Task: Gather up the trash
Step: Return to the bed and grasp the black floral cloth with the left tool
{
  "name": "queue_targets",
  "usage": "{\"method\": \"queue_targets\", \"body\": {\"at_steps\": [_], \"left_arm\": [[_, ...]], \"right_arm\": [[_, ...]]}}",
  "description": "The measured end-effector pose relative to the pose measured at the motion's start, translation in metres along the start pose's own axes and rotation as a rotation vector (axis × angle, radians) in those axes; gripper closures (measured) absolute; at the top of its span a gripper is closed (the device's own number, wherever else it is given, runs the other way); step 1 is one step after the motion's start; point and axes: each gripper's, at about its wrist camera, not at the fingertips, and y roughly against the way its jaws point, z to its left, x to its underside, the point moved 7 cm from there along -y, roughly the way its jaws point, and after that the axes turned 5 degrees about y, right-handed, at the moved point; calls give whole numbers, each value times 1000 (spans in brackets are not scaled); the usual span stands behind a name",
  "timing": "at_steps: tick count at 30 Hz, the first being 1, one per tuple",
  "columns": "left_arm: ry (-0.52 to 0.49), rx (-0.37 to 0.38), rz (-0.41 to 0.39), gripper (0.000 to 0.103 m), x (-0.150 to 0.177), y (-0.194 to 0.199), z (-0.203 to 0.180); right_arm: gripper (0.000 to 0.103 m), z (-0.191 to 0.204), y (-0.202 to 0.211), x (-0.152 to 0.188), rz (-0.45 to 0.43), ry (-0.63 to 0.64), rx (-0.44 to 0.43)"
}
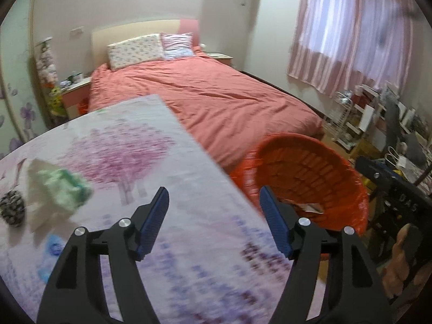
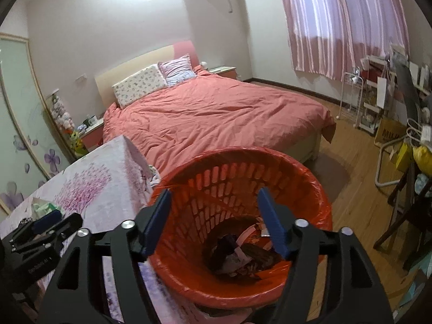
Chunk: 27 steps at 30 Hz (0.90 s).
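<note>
My left gripper is open with nothing between its blue pads, over the right edge of a table with a floral cloth. On the table's left part lie a crumpled green and white wrapper, a dark speckled ball and a small blue scrap. My right gripper is open and empty over the mouth of an orange lattice bin lined with an orange bag. Paper and dark scraps lie at the bin's bottom. The bin stands against the table's right side.
A bed with a pink cover fills the room behind the table and bin. Shelves, a rack and clutter line the right wall under striped curtains. There is wooden floor to the right of the bin. A hand holds the right gripper.
</note>
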Motion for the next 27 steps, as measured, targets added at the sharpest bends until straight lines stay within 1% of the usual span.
{"method": "queue_targets", "body": {"at_steps": [7, 11, 13, 15, 19, 21, 22, 24, 27], "left_arm": [[75, -125, -30, 30, 2, 29, 79], [124, -224, -38, 28, 10, 44, 133], [154, -285, -41, 27, 15, 52, 167], [181, -333, -45, 26, 20, 60, 193], [263, -445, -58, 23, 27, 77, 260], [298, -467, -56, 22, 27, 78, 284], [311, -467, -53, 22, 27, 77, 290], [345, -452, -43, 22, 26, 72, 304], [378, -430, -26, 20, 23, 58, 316]], "right_arm": [[33, 41, 5, 3, 10, 67, -52], [33, 68, 7, 10, 23, 119, -86], [33, 84, 8, 14, 28, 148, -100], [33, 93, 10, 18, 34, 167, -112], [33, 116, 5, 27, 63, 203, -142], [33, 127, 5, 31, 73, 215, -152], [33, 132, 3, 34, 81, 226, -160], [33, 141, 2, 37, 89, 239, -169], [33, 153, 0, 42, 102, 259, -182]]}}
